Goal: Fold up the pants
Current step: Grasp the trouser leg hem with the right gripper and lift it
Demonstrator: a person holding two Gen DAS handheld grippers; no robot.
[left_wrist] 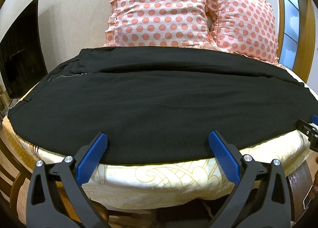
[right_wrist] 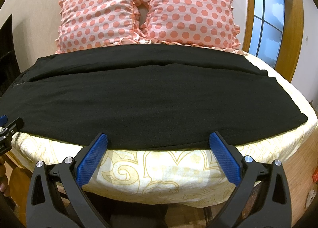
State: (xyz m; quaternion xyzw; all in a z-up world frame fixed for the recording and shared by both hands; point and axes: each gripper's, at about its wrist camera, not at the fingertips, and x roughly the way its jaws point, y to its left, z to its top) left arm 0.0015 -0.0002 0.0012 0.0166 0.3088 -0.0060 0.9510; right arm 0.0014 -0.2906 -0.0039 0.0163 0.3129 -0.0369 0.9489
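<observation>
Black pants (left_wrist: 155, 96) lie spread flat across a yellow-patterned bed (left_wrist: 159, 176), their near edge just beyond both grippers. The waistband and zipper (left_wrist: 68, 76) sit at the left. The left gripper (left_wrist: 158, 140) and right gripper (right_wrist: 158, 140) are spread wide, holding nothing. Two polka-dot pillows (right_wrist: 147, 9) stand at the far side.

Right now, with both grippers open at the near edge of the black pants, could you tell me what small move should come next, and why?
Probably ease both grippers forward and close them on the pants' near edge. The left gripper and right gripper stand open at that hem, holding nothing, and the pants lie flat, lengthwise across the bed.
</observation>
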